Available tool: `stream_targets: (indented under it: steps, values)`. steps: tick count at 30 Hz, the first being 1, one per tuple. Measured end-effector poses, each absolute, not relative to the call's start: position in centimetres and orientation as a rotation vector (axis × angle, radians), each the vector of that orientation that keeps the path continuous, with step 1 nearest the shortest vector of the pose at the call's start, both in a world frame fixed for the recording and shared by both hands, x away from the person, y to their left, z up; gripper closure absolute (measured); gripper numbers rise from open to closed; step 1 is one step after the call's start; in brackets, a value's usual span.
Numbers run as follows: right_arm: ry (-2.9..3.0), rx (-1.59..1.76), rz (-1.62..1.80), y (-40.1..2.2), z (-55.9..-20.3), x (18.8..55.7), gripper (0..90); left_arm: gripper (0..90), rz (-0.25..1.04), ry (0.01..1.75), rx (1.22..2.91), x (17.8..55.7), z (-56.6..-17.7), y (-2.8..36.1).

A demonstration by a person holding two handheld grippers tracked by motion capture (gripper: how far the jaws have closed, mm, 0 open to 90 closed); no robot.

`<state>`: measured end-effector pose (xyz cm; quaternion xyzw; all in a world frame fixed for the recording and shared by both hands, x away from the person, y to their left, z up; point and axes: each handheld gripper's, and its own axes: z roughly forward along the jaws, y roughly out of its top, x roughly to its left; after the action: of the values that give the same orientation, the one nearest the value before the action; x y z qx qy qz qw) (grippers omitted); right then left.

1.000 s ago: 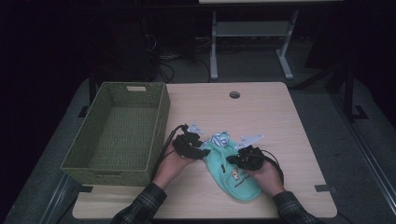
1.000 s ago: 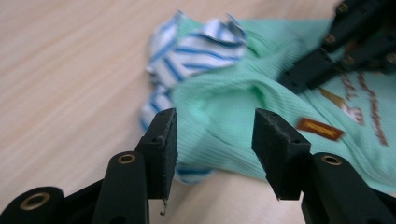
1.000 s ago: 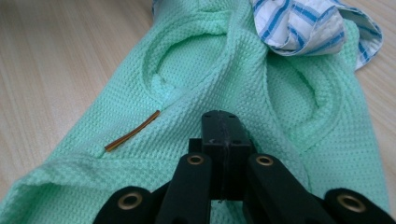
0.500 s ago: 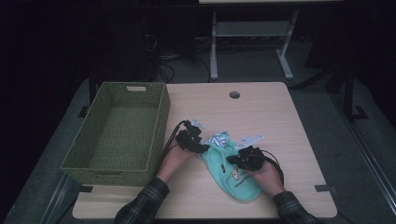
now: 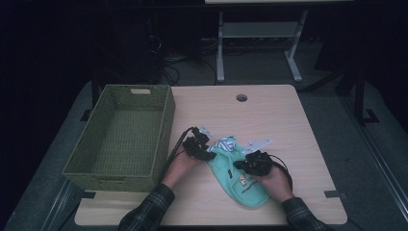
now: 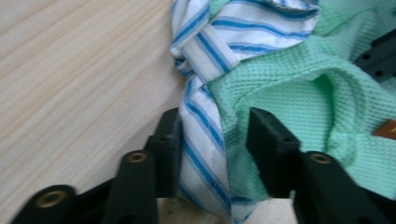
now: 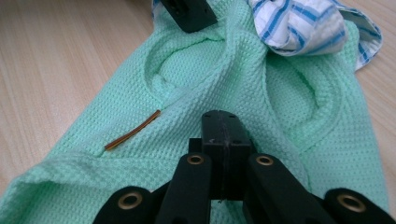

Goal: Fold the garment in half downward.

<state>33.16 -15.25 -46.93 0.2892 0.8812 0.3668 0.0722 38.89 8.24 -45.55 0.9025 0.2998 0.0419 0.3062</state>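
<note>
You are in a dim lab or recording room: your pale wooden tabletop (image 5: 269,115) has a cable hole (image 5: 241,97) like an office desk, loose cables (image 5: 180,57) lie on the dark floor behind it, and a second desk's metal frame (image 5: 257,36) stands beyond.

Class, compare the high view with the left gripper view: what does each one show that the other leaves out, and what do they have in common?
The high view alone takes in the green woven basket left of the garment, the table's cable hole and both plaid sleeves. The left gripper view alone gives the close detail: the left tongs straddling the blue-striped white fabric at the garment's edge, jaws apart, having just been closing. Both show the mint green garment lying on the wooden table.
</note>
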Motion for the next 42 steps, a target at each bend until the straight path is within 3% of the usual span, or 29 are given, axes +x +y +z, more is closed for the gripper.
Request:
stream_targets:
  steps: [4,8,18,31,42]
  values:
    - [2.647,0.874,1.102,-15.2,-46.9,33.1,89.8,75.9,0.039,0.805,2.352,39.0,-45.7,8.3]
    - [2.646,0.875,1.101,-15.2,-46.9,33.1,89.8,80.5,0.035,0.8,2.365,39.0,-45.6,8.3]
    - [2.65,0.881,1.102,-15.2,-46.9,33.2,89.9,81.3,0.094,0.815,2.281,38.6,-43.1,9.2]
    - [2.649,0.907,1.116,-14.6,-47.0,34.3,89.9,81.4,0.136,0.692,2.21,36.2,-39.0,8.4]
    - [2.62,0.91,1.119,-16.1,-45.6,33.6,89.7,81.4,0.175,0.678,2.213,36.0,-38.5,8.7]
